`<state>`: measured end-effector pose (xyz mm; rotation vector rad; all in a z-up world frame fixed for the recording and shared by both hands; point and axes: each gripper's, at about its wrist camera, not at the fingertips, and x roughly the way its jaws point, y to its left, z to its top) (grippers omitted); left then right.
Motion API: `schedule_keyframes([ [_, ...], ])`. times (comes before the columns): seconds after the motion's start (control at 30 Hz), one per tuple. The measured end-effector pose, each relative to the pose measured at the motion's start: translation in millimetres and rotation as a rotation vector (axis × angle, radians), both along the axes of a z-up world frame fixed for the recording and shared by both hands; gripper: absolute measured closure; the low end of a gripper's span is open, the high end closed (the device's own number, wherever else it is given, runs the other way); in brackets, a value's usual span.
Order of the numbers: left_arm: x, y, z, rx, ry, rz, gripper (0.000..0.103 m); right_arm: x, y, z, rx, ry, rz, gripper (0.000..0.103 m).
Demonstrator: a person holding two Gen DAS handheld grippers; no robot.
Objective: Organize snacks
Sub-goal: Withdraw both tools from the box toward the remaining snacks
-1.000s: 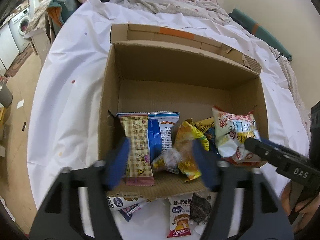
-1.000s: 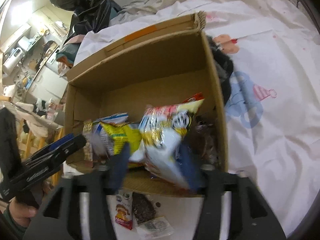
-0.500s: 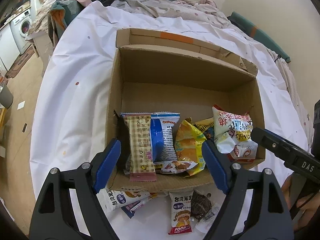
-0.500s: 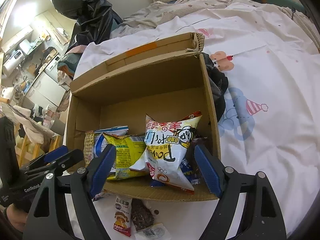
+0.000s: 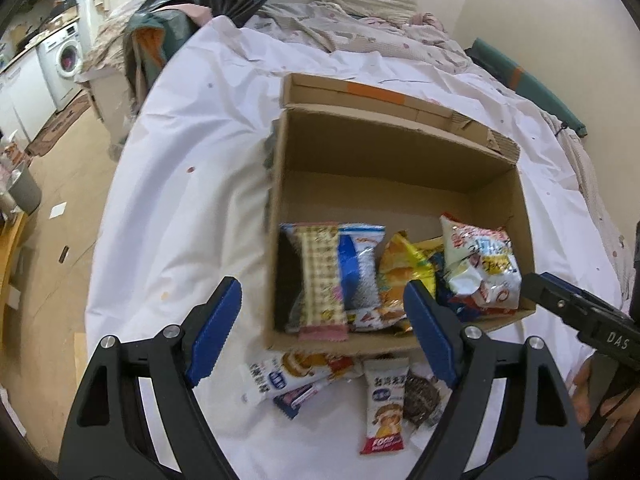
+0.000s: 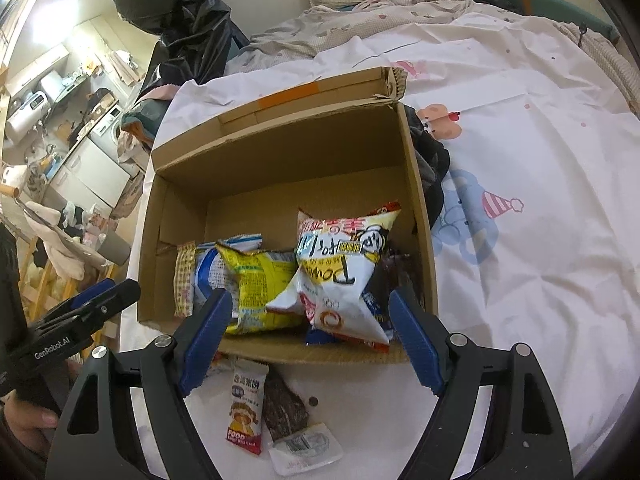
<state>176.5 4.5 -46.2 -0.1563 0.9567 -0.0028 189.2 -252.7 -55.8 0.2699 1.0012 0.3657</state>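
From the left wrist view, the left tongs (image 5: 322, 332) stand spread with nothing between the pads, low in the frame over the near wall of the cardboard box (image 5: 384, 160), which sits on the bed (image 5: 192, 184) at centre. One risk, as I judge it: the loose packets at the bottom centre lie partly overlapped, so a pinch on the red-and-white packet (image 5: 384, 408) could drag the dark cookie packet (image 5: 422, 396) touching it. Another: the box's near wall is low and packets lean on it, so a push there might tip one out. Counted here: one box; about five packets standing inside, though the crowded middle may hide more; four loose packets in front of it.

From the right wrist view, the right tongs (image 6: 310, 336) are likewise spread and empty, bottom centre, just before the box's near wall. The big white puffed bag (image 6: 344, 264) leans over that wall, so a brush from the right-hand pad could spill it. Counted here: inside, the checked wafer pack (image 6: 185, 276), a blue-and-white bag (image 6: 212, 268), a yellow bag (image 6: 264, 284), the white bag and some dark packets beside it; three loose packets show in front.
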Motion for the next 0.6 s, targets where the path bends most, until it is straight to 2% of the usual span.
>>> schedule_keyframes([
  [0.27, -24.3, 6.8, 2.8, 0.012, 0.005, 0.004, 0.022, -20.2, -1.3, 5.6, -0.016, -0.011, 0.01, 0.02],
  [0.43, -40.2, 8.5, 1.2, 0.022, 0.015, 0.004, 0.022, -33.7, -9.7, -1.6, 0.056, 0.038, 0.01, 0.02],
  [0.6, -54.3, 12.8, -7.6, -0.015, 0.059, 0.012, 0.022, -41.1, -16.7, -10.1, 0.065, 0.078, 0.008, 0.02],
])
